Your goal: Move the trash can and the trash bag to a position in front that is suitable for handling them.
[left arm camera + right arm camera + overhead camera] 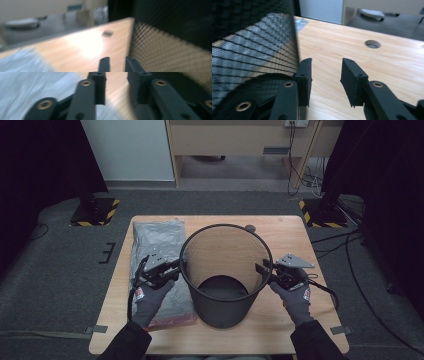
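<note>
A black mesh wastebasket (225,252) stands upright in the middle of the wooden table (292,242). My left gripper (177,267) hovers at the basket's left rim, held by a gloved hand. In the left gripper view the left gripper (117,62) is open with nothing between its jaws, and the mesh wall (170,50) lies just right of them. My right gripper (260,269) is at the basket's right rim. In the right gripper view the right gripper (325,67) is open over bare wood, with the mesh wall (254,50) just outside its left jaw.
A flat grey plastic pack (157,240) lies along the table's left side, under the left hand, with a reddish edge (172,321) at its near end. A round cable hole (250,228) sits behind the basket. Dark floor and stands surround the table.
</note>
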